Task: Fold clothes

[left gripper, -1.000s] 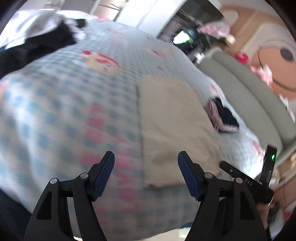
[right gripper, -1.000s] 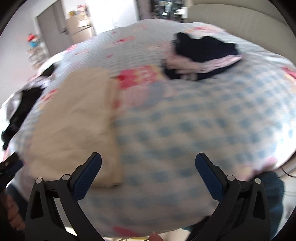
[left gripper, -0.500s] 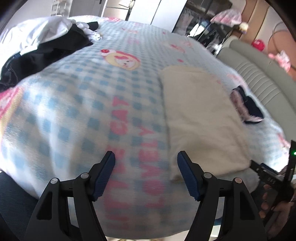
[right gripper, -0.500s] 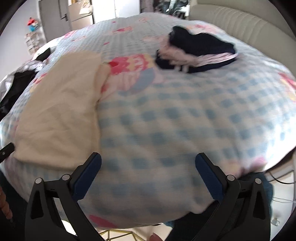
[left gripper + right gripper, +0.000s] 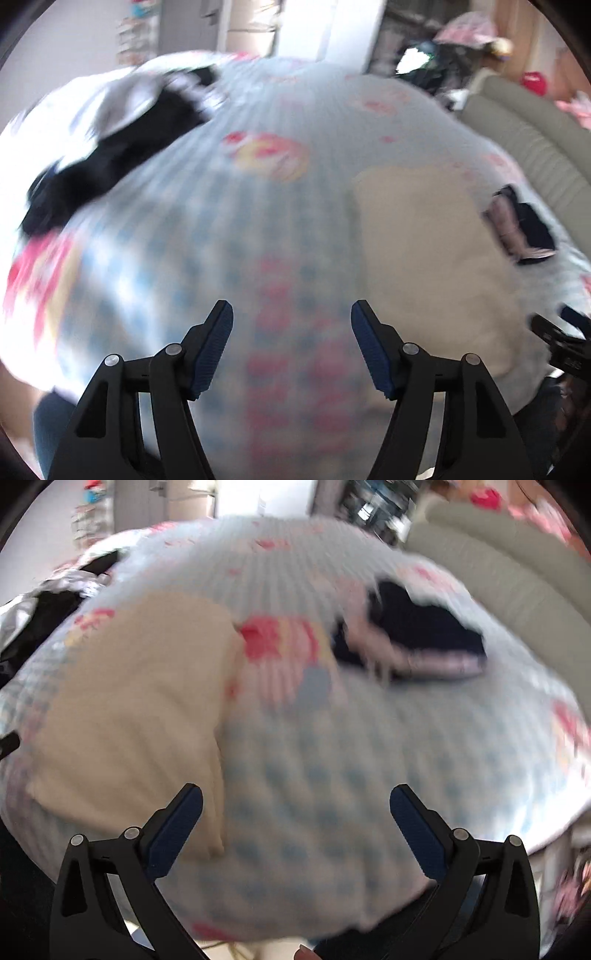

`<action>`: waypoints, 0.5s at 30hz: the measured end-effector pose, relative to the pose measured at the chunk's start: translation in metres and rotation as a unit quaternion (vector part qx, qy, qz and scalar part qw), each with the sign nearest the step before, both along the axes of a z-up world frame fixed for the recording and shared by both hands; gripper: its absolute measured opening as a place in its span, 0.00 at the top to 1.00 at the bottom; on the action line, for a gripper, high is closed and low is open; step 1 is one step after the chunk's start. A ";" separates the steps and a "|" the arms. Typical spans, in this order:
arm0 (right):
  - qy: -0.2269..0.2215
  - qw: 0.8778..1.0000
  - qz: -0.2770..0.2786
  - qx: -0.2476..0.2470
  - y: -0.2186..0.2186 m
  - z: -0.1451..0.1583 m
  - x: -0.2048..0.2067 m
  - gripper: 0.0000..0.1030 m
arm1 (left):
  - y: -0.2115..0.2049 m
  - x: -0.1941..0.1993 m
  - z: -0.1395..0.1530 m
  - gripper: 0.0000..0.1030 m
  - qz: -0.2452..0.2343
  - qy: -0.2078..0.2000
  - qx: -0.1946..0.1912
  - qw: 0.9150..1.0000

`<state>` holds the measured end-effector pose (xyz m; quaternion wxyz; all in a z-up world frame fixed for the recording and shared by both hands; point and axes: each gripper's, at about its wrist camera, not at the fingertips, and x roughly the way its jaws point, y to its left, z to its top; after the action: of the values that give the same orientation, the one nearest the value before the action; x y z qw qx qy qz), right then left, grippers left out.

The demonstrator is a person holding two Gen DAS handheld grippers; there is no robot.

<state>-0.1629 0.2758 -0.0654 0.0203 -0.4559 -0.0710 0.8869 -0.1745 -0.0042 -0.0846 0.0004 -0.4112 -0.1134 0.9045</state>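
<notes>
Both jaws empty: L closing, R wide; cream garment [image 5: 424,258] lies flat beyond, untouched.

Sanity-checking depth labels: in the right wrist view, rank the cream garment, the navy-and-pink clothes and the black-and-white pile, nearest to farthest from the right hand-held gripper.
1. Cream garment: nearest, folded flat on the checked blanket, its corner beside the left finger of the right hand-held gripper.
2. Navy-and-pink clothes: farther up, right of centre.
3. Black-and-white pile: farthest, at the bed's far left edge.
</notes>
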 end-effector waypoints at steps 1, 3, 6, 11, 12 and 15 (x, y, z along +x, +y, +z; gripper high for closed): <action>0.003 1.000 0.016 -0.009 -0.004 0.006 -0.009 0.01 | 0.005 -0.011 0.005 0.33 -0.025 0.006 0.017 1.000; 0.002 0.998 0.042 -0.038 -0.011 0.011 -0.027 0.01 | 0.013 -0.029 0.007 0.33 -0.064 0.007 0.051 0.997; -0.020 0.991 0.077 -0.106 -0.020 0.003 -0.056 0.01 | 0.025 -0.056 0.000 0.32 -0.103 -0.001 0.074 0.992; -0.050 0.992 0.050 -0.108 0.002 -0.032 -0.081 0.01 | 0.009 -0.072 -0.036 0.30 -0.057 -0.055 0.000 0.997; -0.053 0.990 0.042 -0.126 0.014 -0.037 -0.081 0.01 | 0.000 -0.069 -0.038 0.31 -0.047 -0.058 0.014 0.997; -0.058 0.980 0.010 -0.190 0.050 -0.041 -0.079 0.01 | -0.022 -0.061 -0.043 0.32 -0.048 -0.067 0.090 0.993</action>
<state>-0.2417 0.3261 -0.1067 -0.0796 -0.5014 0.0932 0.8565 -0.2352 -0.0262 -0.1280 0.0727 -0.4741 -0.1740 0.8600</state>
